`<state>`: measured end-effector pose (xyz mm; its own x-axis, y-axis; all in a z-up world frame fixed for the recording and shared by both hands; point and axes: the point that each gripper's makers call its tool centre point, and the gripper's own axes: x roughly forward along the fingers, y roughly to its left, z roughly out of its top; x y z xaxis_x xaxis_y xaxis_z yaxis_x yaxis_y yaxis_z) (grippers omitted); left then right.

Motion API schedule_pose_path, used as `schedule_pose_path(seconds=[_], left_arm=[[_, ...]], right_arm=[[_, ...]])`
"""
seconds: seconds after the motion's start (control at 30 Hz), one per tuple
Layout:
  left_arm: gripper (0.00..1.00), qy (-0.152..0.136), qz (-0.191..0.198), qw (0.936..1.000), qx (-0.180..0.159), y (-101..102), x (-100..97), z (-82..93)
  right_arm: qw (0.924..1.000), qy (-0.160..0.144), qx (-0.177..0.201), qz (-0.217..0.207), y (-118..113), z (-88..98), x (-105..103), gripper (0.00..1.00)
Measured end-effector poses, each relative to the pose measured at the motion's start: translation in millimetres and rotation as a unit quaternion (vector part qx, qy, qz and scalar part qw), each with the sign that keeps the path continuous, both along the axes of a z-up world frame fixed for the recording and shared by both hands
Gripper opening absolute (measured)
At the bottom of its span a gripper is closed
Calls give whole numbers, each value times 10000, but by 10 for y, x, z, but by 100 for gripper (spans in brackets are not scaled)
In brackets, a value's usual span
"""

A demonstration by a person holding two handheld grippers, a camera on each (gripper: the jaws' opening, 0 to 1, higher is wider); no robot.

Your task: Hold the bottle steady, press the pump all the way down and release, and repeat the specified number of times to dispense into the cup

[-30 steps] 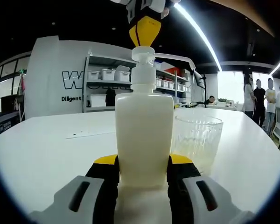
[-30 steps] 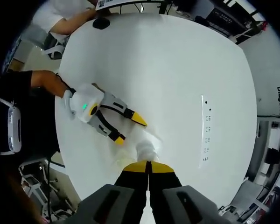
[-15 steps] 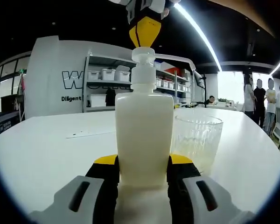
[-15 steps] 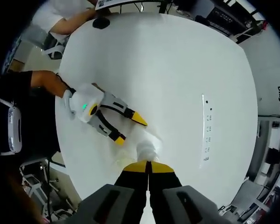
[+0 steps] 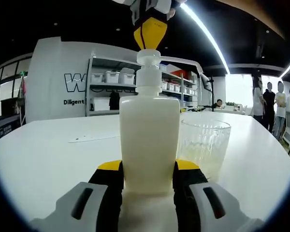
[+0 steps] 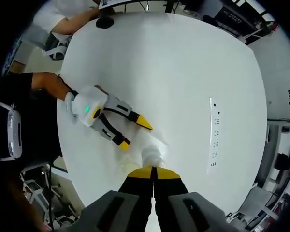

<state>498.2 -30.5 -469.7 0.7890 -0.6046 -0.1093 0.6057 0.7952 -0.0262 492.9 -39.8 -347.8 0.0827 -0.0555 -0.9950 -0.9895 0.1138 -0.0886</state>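
White and broad, the counter [image 5: 43, 159] carries everything I'm working with, and I take the bottle [image 5: 149, 140] as my landmark. It stands upright near the counter's edge, and my left hand-held gripper [image 5: 149, 175] pinches its lower body, one yellow-tipped jaw on each side. I judge that low grip is what keeps the bottle from tipping or sliding when force comes down on top.

Just beside the bottle, on the side where the spout [image 5: 183, 61] reaches out, stands the clear cup [image 5: 203, 145], placed so whatever comes out drops inside. A little pale liquid seems to lie at its bottom, though I can't be sure through the ribbed glass.

Above the bottle, my right hand-held gripper [image 5: 150, 31] comes down with its jaws pressed together into a single yellow point, touching or nearly touching the pump head [image 5: 148, 57]. A closed tip makes a firm pusher. The pump looks raised, so I judge a press is about to start.

From the left gripper view I get the side profile: pump height, cup and spout line. From the right gripper view, looking straight down, I see the pump head [image 6: 152, 155] just beyond my closed tips [image 6: 152, 172], the left hand-held gripper [image 6: 117, 122] reaching in with a person's arm [image 6: 46, 82] behind it, and a strip of sockets [image 6: 214, 140] well apart from the bottle.
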Motion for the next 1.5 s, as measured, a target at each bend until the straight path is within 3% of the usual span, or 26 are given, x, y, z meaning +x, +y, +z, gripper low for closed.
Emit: schedule_pose_path(seconds=[0.67,1.5], left_arm=[[38,-3,9,10000,1,-1,-76,-4],[39,4,7,10000,12,0,-80,-12]], right_arm=[[9998,25,186,-59,-17,13,15,0],[9985,-235,378,325,-20,74,6,0]])
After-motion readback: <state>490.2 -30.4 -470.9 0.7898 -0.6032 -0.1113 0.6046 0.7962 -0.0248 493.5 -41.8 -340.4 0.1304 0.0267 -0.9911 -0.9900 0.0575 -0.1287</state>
